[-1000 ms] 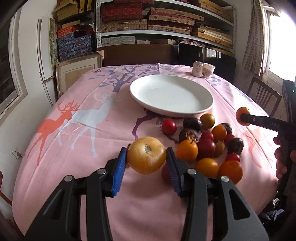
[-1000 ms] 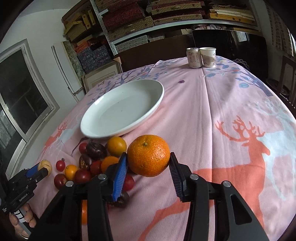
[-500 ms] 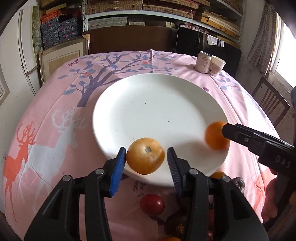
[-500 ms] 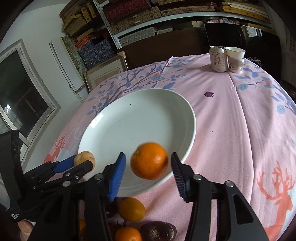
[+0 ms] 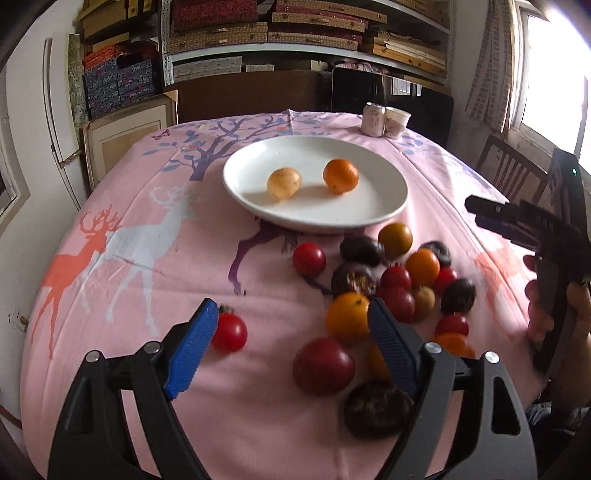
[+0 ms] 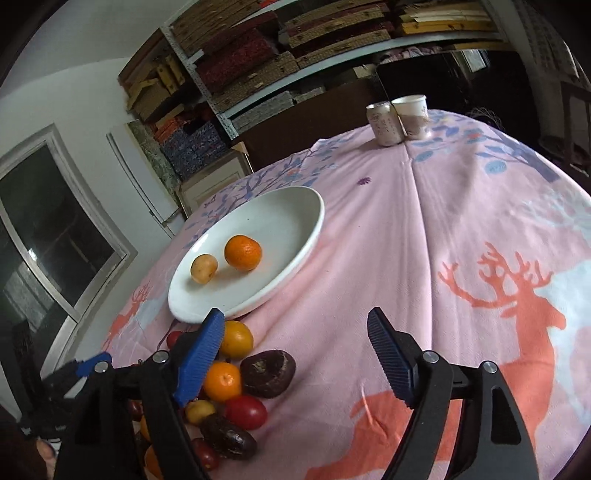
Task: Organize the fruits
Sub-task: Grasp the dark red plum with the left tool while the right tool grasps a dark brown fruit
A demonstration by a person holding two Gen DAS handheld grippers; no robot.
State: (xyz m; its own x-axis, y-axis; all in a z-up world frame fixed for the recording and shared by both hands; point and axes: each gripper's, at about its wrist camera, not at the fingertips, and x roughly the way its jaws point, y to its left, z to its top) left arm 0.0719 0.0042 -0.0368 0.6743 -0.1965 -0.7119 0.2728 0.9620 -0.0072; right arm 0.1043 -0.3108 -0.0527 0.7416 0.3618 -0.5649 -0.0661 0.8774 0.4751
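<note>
On the table's near edge: your left gripper (image 5: 291, 328) and right gripper (image 6: 295, 343), jaws opening, both empty. White plate (image 5: 384, 206), mid-table: yellow fruit (image 5: 283, 183), orange (image 5: 340, 175). Loose fruit pile (image 5: 391, 280) awaits; next, close on one piece.

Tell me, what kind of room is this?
Probably a dining or storage room in a home: a table under a pink deer tablecloth, a wooden chair beside it, and wall shelves stacked with boxes.

Left gripper (image 5: 291, 328) angled downward, jaws opening, empty, right gripper (image 6: 295, 341) likewise, jaws opening, empty
</note>
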